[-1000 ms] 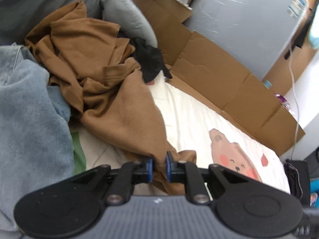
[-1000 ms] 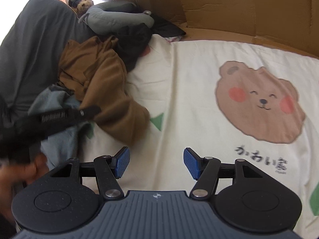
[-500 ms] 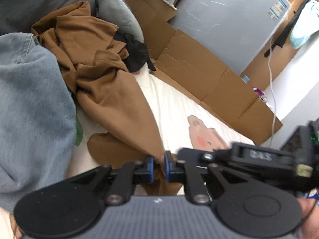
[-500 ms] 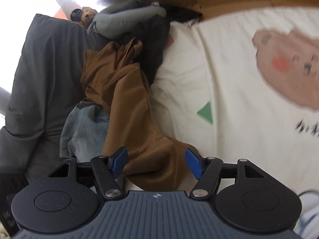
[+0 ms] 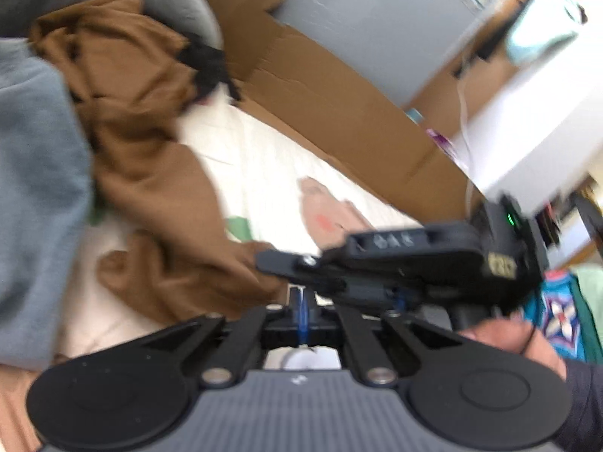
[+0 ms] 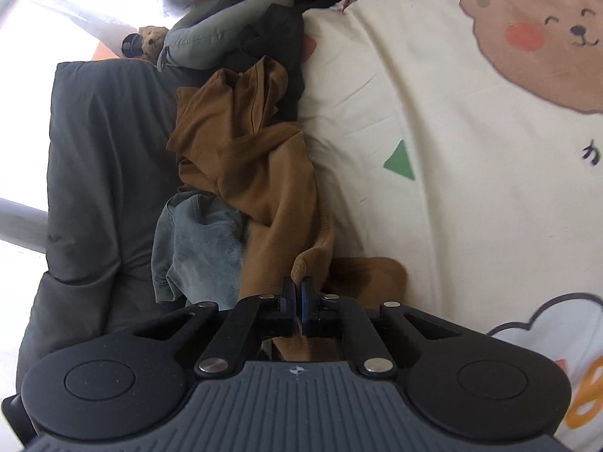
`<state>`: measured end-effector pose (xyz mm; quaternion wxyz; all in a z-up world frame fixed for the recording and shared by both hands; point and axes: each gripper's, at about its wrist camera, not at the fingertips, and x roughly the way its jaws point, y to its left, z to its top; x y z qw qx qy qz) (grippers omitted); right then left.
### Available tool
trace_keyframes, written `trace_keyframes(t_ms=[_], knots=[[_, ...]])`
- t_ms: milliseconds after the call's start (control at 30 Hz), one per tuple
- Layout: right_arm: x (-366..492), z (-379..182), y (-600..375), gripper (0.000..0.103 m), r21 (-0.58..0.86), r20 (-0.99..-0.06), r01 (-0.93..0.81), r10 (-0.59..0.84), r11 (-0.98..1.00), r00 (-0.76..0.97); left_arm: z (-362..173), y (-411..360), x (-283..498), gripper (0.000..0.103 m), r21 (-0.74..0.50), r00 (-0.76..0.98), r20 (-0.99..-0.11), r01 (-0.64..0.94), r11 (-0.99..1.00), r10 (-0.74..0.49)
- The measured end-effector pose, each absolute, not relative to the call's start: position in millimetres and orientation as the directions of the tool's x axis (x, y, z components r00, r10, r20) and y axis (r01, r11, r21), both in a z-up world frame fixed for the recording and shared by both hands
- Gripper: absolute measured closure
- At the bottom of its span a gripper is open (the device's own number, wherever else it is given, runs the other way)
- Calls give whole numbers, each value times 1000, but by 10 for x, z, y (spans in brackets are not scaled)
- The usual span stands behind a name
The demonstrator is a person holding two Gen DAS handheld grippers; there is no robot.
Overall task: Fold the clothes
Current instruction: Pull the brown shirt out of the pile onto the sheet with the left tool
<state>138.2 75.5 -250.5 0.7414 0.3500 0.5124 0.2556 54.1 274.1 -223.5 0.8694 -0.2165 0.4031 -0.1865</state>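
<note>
The brown shirt [image 6: 264, 173] is soft and floppy — its near edge is pinched by the right gripper [image 6: 300, 297]. The left gripper [image 5: 301, 307] is pressed together; cloth inside cannot be told.

Two wrist views, both low over the bed

The left view looks along its tongs [image 5: 301, 310] across the sheet [image 5: 264, 165] toward cardboard [image 5: 339, 113], blurred, with the right tongs' body close in front. The right view looks along its tongs [image 6: 300, 301] toward the dark pillow [image 6: 98, 173]. Both share the brown garment [image 5: 162, 188] [image 6: 264, 173], blue garment [image 5: 34, 173] [image 6: 196, 241] and bear print [image 5: 328, 218] [image 6: 546, 37].
</note>
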Motion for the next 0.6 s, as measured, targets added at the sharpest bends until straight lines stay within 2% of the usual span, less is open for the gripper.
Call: trace_keyframes(t_ms=[167,300,500,600], knots=[[1357,-2529,589,103,709,-661,22,653,705,370,-2303,2806,639,95,-522,583,-661,95,848,-472],[1320,-2537,418,103,648,-710,53,576,760,405,-2299,3024,628,77,-493,610,-684,17,870,-399],[1257,-2539,22,103,557,-769,104,465,824,439,-2363,3287,722,76,-452,617,-723,-86,888,-309],[1219,-2472,-157,103,514,-790,115,417,850,450,-2313,3300,501,76,-446,616,-731,-105,889,-294]])
